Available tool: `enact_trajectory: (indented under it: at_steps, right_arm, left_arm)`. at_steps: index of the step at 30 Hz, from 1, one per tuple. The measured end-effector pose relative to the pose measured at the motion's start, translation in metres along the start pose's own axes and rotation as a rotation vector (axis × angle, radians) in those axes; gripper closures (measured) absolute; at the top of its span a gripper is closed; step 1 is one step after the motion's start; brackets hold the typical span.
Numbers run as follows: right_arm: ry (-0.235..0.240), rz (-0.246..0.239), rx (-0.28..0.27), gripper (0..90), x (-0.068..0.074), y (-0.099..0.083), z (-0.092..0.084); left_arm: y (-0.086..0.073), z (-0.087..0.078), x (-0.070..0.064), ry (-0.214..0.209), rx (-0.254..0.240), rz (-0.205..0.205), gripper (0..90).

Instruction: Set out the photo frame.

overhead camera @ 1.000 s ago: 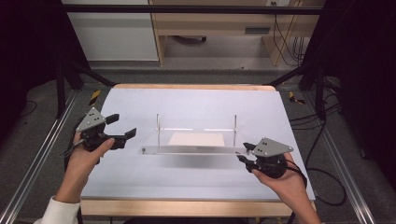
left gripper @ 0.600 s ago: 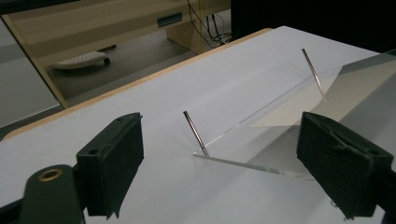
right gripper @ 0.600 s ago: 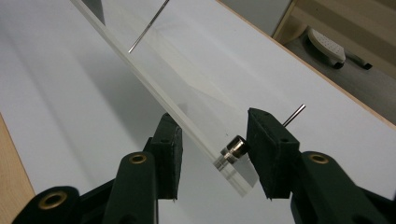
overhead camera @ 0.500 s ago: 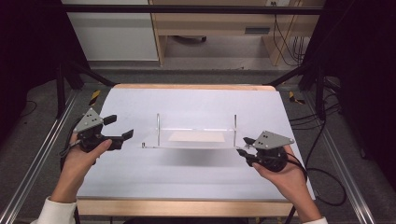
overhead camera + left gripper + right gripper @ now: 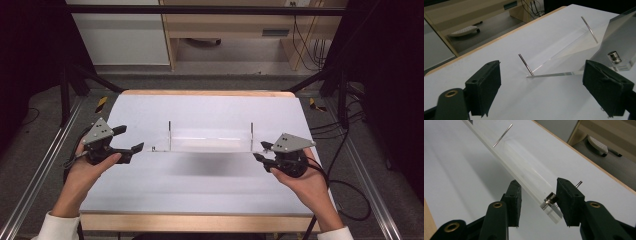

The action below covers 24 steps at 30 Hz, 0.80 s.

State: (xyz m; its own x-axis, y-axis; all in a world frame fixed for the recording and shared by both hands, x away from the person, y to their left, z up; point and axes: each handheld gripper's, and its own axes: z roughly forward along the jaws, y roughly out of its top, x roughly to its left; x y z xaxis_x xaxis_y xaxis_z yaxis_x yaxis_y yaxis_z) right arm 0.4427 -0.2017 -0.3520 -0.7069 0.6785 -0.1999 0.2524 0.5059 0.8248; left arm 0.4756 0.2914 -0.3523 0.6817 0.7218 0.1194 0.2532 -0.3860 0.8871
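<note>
A clear acrylic plate [image 5: 207, 145] with two thin upright metal rods [image 5: 170, 134] hangs level above the white table [image 5: 200, 200], its shadow a little way below it. My right gripper [image 5: 260, 152] is shut on the plate's right end; in the right gripper view [image 5: 539, 184] the plate [image 5: 529, 176] runs between the pads next to a small metal stud [image 5: 549, 199]. My left gripper [image 5: 133, 138] stands open at the plate's left end. In the left gripper view [image 5: 542, 71] the jaws are wide apart, and the plate's corner [image 5: 619, 47] is just beyond the right pad.
A wooden strip [image 5: 200, 222] edges the table's front. Metal rails [image 5: 35, 180] run along both sides. Cables [image 5: 350, 200] lie on the floor at the right. A desk and cabinet [image 5: 120, 35] stand beyond the far edge.
The plate has risen off the table with my right gripper, and its shadow has dropped away beneath it. The left gripper has stayed where it was, open.
</note>
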Motion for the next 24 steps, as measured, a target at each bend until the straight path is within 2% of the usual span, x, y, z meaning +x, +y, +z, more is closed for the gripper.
enact_trajectory:
  at_steps: [5,15,19,24]
  right_arm:
    - [0.001,0.006,0.002,56.3,-0.003,0.004,0.001]
    - [-0.002,0.014,0.004,55.8,-0.009,0.011,0.002]
    - [-0.002,0.021,0.004,55.7,-0.012,0.013,0.003]
    - [0.000,0.024,0.009,55.7,-0.015,0.016,0.004]
  left_arm:
    - [0.003,-0.001,-0.004,-0.015,0.017,0.037,14.8]
    - [0.007,0.000,-0.013,-0.054,0.037,0.075,15.0]
    - [0.013,-0.001,-0.019,-0.069,0.023,0.085,16.9]
    - [0.024,0.000,-0.031,-0.070,0.007,0.130,20.4]
